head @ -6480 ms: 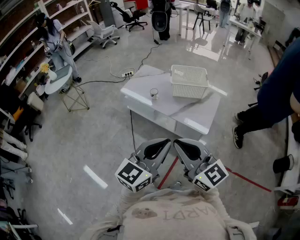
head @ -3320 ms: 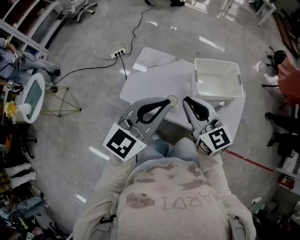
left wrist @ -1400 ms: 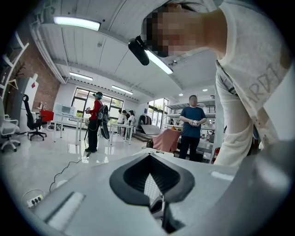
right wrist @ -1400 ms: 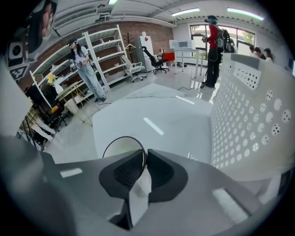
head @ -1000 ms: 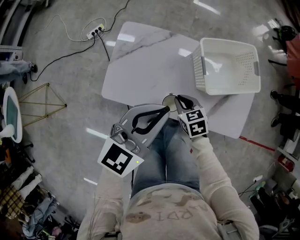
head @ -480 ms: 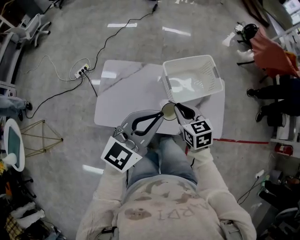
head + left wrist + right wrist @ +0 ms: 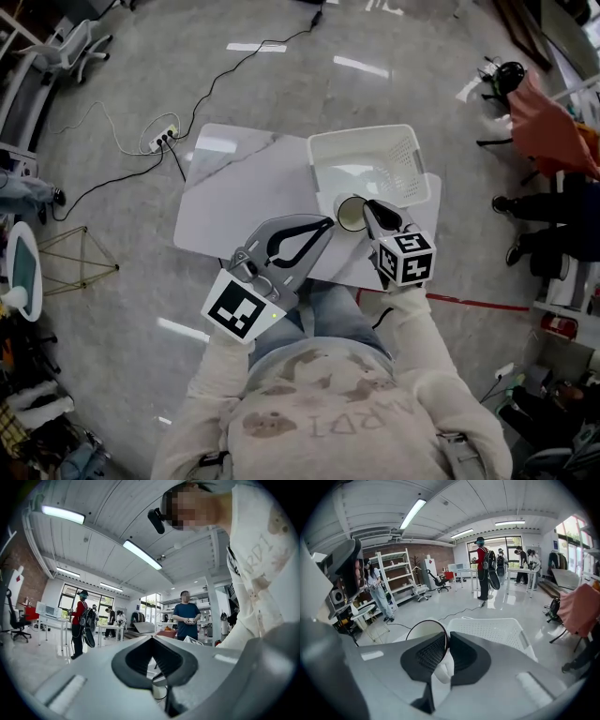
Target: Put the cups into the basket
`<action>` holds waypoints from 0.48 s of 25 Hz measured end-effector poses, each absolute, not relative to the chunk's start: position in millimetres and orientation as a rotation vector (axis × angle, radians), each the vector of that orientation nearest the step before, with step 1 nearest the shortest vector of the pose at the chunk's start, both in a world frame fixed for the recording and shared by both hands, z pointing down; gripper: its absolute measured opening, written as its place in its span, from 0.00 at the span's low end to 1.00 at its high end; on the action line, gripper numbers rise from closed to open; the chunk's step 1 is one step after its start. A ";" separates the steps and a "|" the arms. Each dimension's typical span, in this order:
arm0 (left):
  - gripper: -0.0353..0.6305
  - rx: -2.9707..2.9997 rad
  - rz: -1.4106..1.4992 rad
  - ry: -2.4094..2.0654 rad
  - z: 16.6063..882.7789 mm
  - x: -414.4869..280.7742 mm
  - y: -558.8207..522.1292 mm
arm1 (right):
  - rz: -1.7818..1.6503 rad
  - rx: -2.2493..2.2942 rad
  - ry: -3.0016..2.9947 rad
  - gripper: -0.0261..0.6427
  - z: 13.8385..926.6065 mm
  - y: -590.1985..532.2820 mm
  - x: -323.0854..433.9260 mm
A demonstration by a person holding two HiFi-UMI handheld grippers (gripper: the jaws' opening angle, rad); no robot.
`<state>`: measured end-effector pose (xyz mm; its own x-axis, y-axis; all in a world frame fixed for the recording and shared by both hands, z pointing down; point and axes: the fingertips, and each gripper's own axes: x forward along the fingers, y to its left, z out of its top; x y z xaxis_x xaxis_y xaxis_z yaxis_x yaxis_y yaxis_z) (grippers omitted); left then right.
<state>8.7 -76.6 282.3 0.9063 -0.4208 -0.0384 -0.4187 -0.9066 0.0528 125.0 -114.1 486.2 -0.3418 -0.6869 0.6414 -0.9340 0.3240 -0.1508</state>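
We are pinching the white cup [image 7: 349, 215] by its rim in the right tool [image 7: 368, 207], with the jaws clamped on the cup wall. The cup is hanging at the tool's tips, mouth facing up, long axis near upright. Just ahead, the white basket [image 7: 320, 156] is sitting open, its near wall beside the cup. The left tool [image 7: 329, 222], jaws together and empty, is hovering alongside over the table [image 7: 234, 187] edge.

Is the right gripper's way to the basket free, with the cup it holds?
Likely yes: the right gripper, shut on the rim of the cup, hangs beside the open basket, with nothing between them.
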 end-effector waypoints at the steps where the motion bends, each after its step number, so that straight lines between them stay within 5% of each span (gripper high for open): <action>1: 0.05 3.010 -0.087 -0.694 280.7 17.9 -82.0 | 0.708 1.409 -2.131 0.12 489.4 -121.4 135.2; 12: 0.05 2.887 -0.005 -0.985 303.0 72.8 -141.5 | 0.692 1.083 -2.114 0.12 572.5 -205.0 185.8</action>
